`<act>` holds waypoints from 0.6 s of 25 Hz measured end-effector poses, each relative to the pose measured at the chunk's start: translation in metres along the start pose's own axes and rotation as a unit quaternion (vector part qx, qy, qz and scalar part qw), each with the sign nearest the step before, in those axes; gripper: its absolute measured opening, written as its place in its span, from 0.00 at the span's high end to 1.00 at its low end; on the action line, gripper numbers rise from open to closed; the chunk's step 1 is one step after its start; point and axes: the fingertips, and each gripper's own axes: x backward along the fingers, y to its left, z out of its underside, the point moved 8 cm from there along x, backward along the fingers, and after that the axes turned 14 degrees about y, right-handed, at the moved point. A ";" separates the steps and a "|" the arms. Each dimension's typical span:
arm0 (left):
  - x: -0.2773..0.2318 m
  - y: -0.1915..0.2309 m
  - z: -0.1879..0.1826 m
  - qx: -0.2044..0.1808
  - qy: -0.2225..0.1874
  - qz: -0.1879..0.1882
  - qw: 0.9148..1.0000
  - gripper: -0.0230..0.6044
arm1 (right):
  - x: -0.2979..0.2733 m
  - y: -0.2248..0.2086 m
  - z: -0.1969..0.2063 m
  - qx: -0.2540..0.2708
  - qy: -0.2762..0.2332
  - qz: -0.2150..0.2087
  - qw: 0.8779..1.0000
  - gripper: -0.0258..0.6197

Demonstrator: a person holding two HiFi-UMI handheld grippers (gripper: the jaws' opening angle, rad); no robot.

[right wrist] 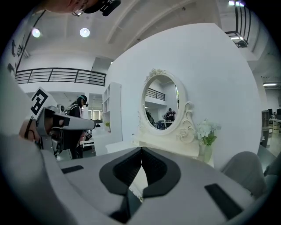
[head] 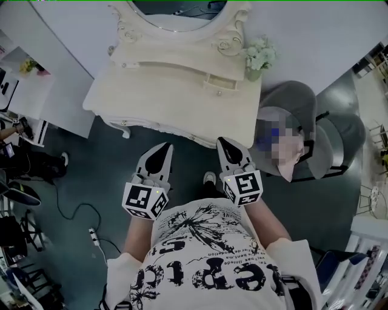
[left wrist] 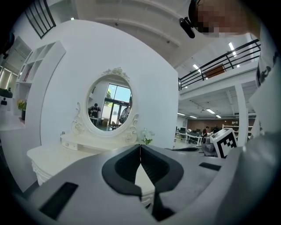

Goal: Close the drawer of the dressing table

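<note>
**A:** Looking down, what stood at twelve o'clock?

**B:** A cream dressing table (head: 176,97) with carved scrolls and an oval mirror (head: 182,12). Its small drawer (head: 219,83) jutted out at one o'clock. A vase (head: 253,74) held white flowers (head: 260,53). The left tool (head: 166,148) and right tool (head: 223,143) were closed and empty above the dark floor (head: 91,175).

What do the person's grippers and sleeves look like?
The left gripper and right gripper both have pale grey jaws tapering to a point, lined with black pads. Each has a cube with black-and-white square markers at the back. The person wears a white T-shirt with black print and short sleeves.
</note>
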 end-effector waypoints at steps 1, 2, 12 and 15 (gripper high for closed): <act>-0.013 0.003 -0.008 0.001 -0.004 -0.002 1.000 0.93 | -0.009 -0.012 -0.006 0.003 -0.002 -0.002 1.000 0.93; -0.027 0.006 -0.015 0.002 -0.007 -0.004 1.000 0.93 | -0.017 -0.023 -0.012 0.006 -0.004 -0.004 1.000 0.93; -0.138 0.025 -0.055 0.009 -0.007 0.003 1.000 0.93 | -0.078 -0.112 -0.049 0.004 -0.001 0.001 1.000 0.93; -0.163 0.035 -0.058 0.007 -0.001 0.013 1.000 0.93 | -0.095 -0.126 -0.050 -0.001 0.004 0.009 1.000 0.93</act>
